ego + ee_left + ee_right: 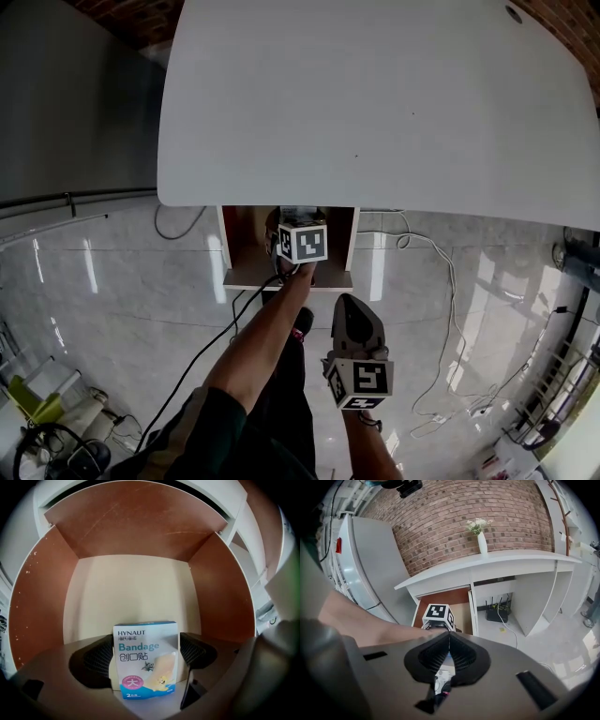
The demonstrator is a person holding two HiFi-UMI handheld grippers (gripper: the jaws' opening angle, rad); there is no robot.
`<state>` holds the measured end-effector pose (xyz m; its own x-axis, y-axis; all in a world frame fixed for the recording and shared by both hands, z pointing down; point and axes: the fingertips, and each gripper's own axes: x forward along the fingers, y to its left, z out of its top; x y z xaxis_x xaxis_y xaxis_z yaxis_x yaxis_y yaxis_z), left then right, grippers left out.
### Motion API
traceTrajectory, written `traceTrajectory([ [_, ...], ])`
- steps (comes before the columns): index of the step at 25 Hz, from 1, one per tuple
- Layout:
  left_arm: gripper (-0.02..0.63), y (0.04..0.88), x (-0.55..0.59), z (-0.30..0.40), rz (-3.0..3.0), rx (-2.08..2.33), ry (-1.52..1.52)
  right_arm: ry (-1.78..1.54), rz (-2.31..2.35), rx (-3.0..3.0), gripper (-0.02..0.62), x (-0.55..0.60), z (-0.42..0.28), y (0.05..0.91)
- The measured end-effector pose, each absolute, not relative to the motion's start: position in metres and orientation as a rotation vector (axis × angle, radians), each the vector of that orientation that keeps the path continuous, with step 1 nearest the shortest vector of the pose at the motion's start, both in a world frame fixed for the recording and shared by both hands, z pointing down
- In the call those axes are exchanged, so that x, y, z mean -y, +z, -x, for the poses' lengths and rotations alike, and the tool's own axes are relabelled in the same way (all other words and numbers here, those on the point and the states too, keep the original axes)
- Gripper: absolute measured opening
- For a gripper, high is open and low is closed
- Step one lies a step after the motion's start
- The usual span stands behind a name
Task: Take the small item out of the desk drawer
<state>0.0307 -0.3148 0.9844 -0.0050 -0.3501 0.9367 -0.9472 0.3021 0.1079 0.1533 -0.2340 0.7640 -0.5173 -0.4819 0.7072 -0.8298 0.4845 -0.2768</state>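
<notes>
A white and blue bandage box (146, 660) stands upright in the open desk drawer (131, 592), between the two black pads of my left gripper (146, 656). The pads sit close beside the box's sides at their widest spread and do not visibly press it. In the head view the left gripper's marker cube (303, 242) hangs over the drawer (286, 278) under the white desk top (375, 94), and the box is hidden. My right gripper (350, 302) hovers in front of the drawer, lower right, shut and empty; its pads (461, 656) meet at the tip.
The drawer has brown side walls (33, 611) and a pale floor. Cables (441, 272) trail over the tiled floor. A router (497, 615) sits under the desk, a white vase (482, 543) stands on it, and a grey cabinet (370, 569) is to the left.
</notes>
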Motion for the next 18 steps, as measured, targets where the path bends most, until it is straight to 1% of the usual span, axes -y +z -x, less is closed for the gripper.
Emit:
traceTrajectory([
  [18,0.437,0.986,0.312,-0.026,-1.216,1.571,0.771,0.88,-1.126,2.142,0.025,0.235,-0.17,0.769],
])
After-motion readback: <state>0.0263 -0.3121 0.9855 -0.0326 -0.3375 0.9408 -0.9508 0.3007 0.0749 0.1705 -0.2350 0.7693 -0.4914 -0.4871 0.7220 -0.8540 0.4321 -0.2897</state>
